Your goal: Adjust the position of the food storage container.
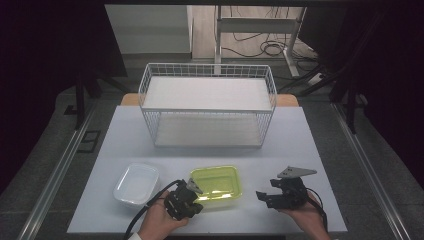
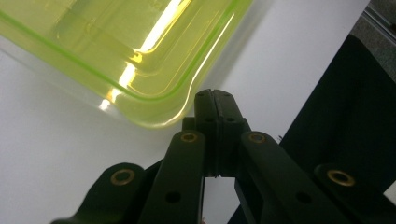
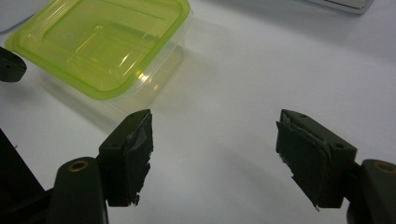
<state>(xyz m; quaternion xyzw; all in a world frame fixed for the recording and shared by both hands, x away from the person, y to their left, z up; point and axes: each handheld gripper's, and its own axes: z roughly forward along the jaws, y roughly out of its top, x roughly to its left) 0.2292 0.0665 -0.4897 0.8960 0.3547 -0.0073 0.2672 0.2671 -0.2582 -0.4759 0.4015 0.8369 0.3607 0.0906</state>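
Yellow-green lidded container (image 1: 216,184), flat on table

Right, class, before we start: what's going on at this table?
A person holds a gripper in each hand at a white table. The left gripper, jaws shut and empty, sits at the near corner of the lidded yellow-green container. The right gripper is open over bare table beside it. A white tub and a wire shelf rack stand untouched.

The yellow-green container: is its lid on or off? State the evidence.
On. The yellow-green container carries its green lid, seated flat over the clear base on the table.
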